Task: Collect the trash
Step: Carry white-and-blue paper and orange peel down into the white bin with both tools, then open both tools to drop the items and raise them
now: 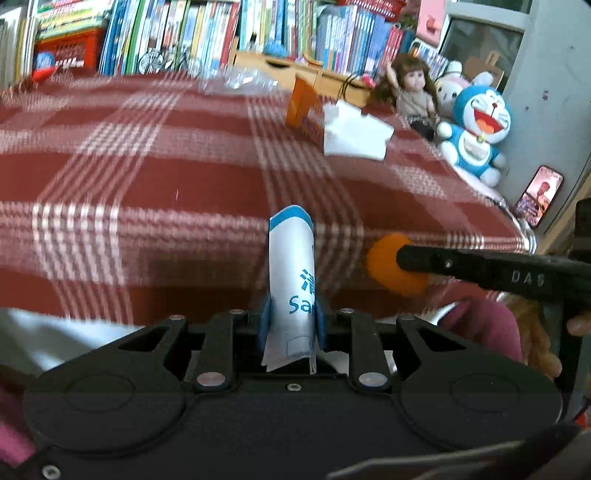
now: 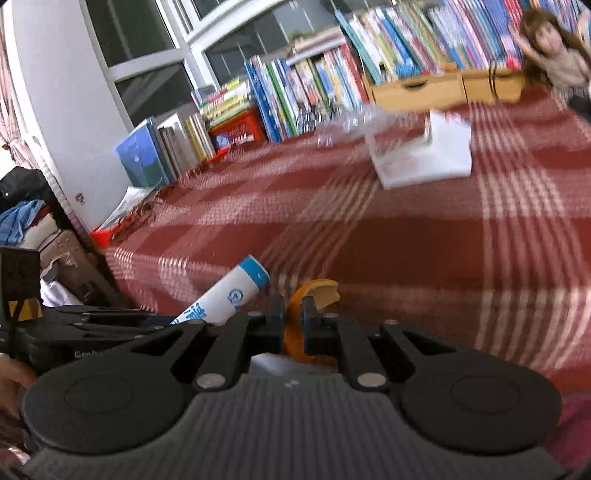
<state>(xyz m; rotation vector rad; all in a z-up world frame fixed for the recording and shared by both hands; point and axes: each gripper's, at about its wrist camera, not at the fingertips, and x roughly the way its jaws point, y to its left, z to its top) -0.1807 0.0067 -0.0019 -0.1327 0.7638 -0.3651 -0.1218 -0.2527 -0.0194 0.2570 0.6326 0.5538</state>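
Observation:
My left gripper (image 1: pixel 291 317) is shut on a white and blue paper packet (image 1: pixel 291 280) that sticks up between its blue pads. From the right wrist view the same packet (image 2: pixel 229 295) shows at the lower left, held by the other tool. My right gripper (image 2: pixel 293 317) is shut on a piece of orange peel (image 2: pixel 317 291), which also shows as an orange blur (image 1: pixel 388 258) at the tip of the black tool entering from the right. Both are held over a red plaid cloth (image 1: pixel 166 177). A white crumpled tissue (image 1: pixel 354 133) and an orange carton (image 1: pixel 304 109) lie farther back.
Clear crumpled plastic (image 1: pixel 240 79) lies near the rows of books (image 1: pixel 192 33). A doll (image 1: pixel 413 88) and a blue plush toy (image 1: pixel 476 133) sit at the right edge, with a phone (image 1: pixel 541 195) beyond. A white paper stack (image 2: pixel 424 155) rests on the cloth (image 2: pixel 406 240).

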